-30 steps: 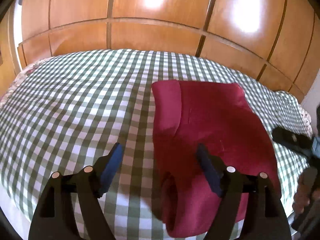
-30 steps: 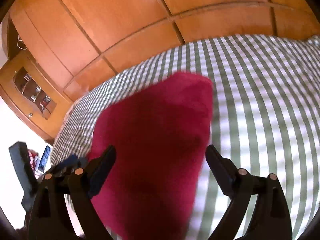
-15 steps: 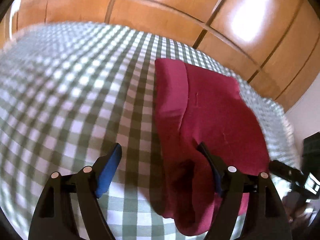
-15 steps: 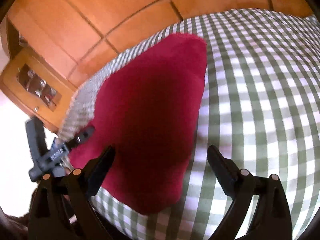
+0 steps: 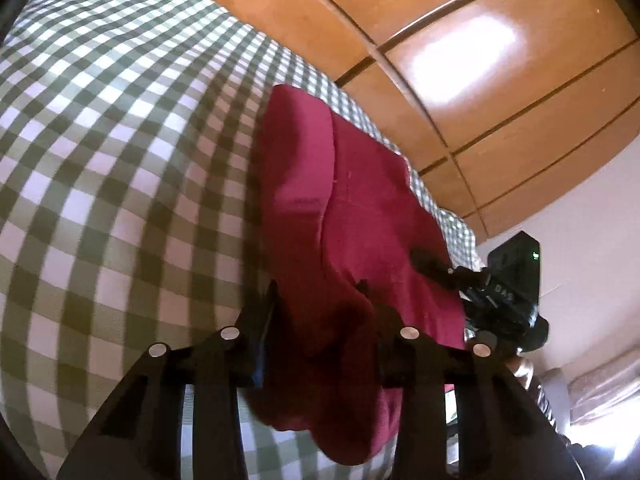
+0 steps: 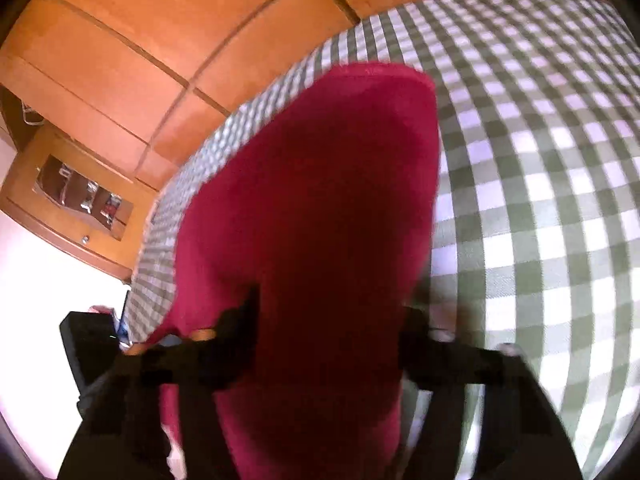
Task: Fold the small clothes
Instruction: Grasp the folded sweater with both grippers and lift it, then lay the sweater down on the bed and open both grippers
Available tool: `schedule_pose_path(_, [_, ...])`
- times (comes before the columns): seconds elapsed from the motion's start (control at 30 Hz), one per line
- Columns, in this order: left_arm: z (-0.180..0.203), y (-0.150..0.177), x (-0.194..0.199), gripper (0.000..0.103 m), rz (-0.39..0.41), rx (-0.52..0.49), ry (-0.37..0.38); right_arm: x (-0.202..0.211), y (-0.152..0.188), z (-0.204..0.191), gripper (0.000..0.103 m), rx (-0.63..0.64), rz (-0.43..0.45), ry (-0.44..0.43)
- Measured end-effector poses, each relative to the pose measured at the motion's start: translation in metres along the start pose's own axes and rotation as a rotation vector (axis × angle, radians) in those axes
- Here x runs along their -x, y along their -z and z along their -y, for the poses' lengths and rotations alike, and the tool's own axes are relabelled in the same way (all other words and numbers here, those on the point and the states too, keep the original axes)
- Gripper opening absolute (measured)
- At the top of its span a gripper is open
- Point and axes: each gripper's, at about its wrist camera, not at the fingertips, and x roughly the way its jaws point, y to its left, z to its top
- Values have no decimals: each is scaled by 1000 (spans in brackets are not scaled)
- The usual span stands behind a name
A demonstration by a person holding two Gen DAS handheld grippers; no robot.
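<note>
— What do my two cameras show?

— A red garment lies on a bed covered with a green-and-white checked bedspread, wooden wardrobe doors behind it. My left gripper has its fingers drawn in against the near bunched edge of the garment, gripping the fabric between them.

— And my right side?

— My right gripper sits at the garment's other near corner, its fingers closed in on the cloth from both sides, though that view is blurred. The bedspread fills the right half of the frame.

— Can I see one gripper from the other?

— Yes. The left camera shows the right gripper touching the garment's far right edge.
</note>
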Motion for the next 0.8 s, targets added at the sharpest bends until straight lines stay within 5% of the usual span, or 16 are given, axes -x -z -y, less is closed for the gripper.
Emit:
schedule_pose_path(0.2, [62,-3,-20,34,-57,-130,80,67,15,-4,41,70,130,19])
schedule_pose_path(0.53, [221,-15,-165,32,-248,-439,159,201,-1,104,42,-101,384,162])
schedule_pose_path(0.6, [242,-11,-195,32,-275,-477,112,212,-4,132,47,-144,386,245])
schedule_pose_path(0.67, [262,1,-229,32,-301,-550,-14,218,-2,165,56,-192,358,359])
schedule_pose_path(0.73, [270,16,-257,34,-326,-616,-131,221,8,185,69,-246,344,422])
schedule_pose_path(0.8, [275,26,-259,40,-286,-667,-183,232,23,188,70,-237,368,434])
